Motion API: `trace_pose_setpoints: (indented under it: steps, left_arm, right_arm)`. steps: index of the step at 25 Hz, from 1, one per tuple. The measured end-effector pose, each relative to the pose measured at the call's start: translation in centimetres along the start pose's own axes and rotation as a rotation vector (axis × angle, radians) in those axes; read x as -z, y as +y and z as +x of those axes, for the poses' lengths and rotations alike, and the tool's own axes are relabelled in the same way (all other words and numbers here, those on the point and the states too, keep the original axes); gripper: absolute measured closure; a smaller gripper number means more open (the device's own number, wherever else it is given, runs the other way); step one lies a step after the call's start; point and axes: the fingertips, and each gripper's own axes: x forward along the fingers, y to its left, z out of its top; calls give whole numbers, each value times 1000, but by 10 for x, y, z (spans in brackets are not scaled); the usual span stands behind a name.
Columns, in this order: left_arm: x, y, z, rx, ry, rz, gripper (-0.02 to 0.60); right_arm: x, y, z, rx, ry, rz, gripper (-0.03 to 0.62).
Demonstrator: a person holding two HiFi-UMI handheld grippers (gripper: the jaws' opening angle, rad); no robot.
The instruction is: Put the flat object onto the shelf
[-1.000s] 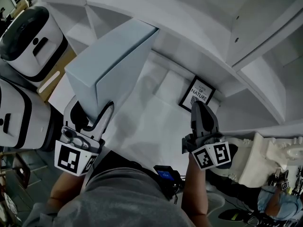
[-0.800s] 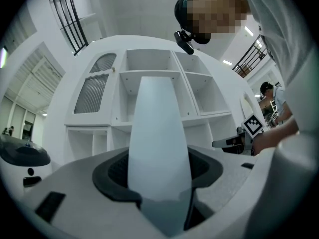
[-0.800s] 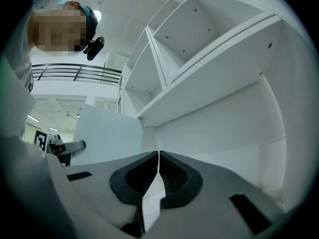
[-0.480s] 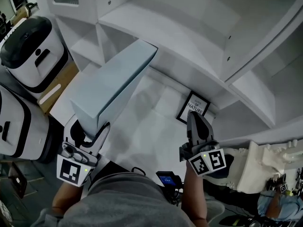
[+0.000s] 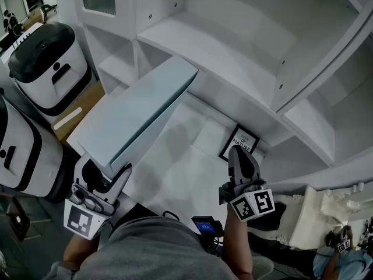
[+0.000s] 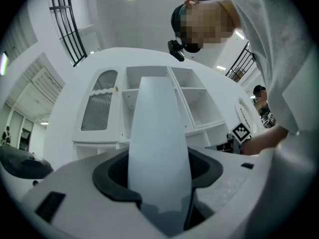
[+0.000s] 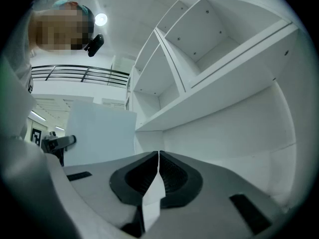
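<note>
A flat pale blue box [image 5: 135,111] slants up from my left gripper [image 5: 106,171] toward the white shelf unit [image 5: 217,46]. The left jaws are shut on the box's near end, with a dark pad on each side. In the left gripper view the box [image 6: 158,133] rises straight out between the pads and hides the middle of the shelf unit [image 6: 199,101]. My right gripper [image 5: 241,157] hovers over the lower shelf board, its jaws pressed together, holding nothing. From the right gripper view [image 7: 158,157] the box [image 7: 97,133] shows at the left, beside the shelf boards [image 7: 219,81].
A small framed print [image 5: 240,143] leans at the back of the lower board, just ahead of the right gripper. A white and black appliance [image 5: 49,60] stands to the left. A white bumpy object [image 5: 309,214] lies at the lower right. The shelf has several open compartments.
The left gripper has carried the box up and leftward, and the box now lies at a flatter slant with its far end near the shelf edge. The right gripper has shifted only slightly.
</note>
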Motion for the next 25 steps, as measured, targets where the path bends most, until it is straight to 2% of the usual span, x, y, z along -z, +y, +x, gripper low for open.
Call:
trace_pose_setpoints:
  steps: [11, 18, 23, 25]
  left_arm:
    - [-68, 15, 6, 46, -93, 33, 310]
    - [-100, 20, 19, 135, -105, 106, 310]
    - [-127, 15, 33, 179, -105, 57, 310]
    - [-131, 17, 37, 173, -106, 74, 310]
  right_arm:
    - [-6, 6, 0, -17, -23, 2, 563]
    - [-12, 8, -2, -9, -38, -5, 563]
    - [-15, 5, -7, 7, -40, -12, 563]
    - [-17, 2, -8, 16, -43, -14, 563]
